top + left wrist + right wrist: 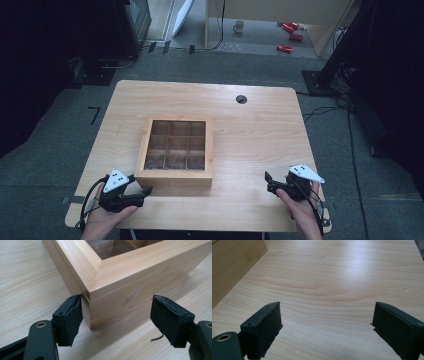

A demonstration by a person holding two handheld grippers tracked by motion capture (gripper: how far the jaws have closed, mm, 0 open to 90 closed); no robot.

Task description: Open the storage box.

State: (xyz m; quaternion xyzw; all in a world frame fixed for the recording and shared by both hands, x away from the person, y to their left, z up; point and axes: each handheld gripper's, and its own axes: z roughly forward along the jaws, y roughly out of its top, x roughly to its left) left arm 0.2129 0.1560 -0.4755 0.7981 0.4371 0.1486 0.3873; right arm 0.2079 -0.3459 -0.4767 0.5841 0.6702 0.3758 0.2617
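The tabletop fills the centre of the high view, light wood with a round black grommet near its upper edge. A square wooden box sits left of centre in the frame, its top a framed window over a three-by-three grid of compartments; what lies inside cannot be made out.

The left tongs rest at the lower left of the frame, held in the left hand, just beside the box's lower-left corner. In the left gripper view the left tongs stand released, jaws wide apart, with the box corner between them and touching neither pad. A seam between lid and base runs along the box side.

The right tongs sit at the lower right, held in the right hand, well apart from the box. In the right gripper view the right tongs are released over bare tabletop, and the box side shows at upper left.
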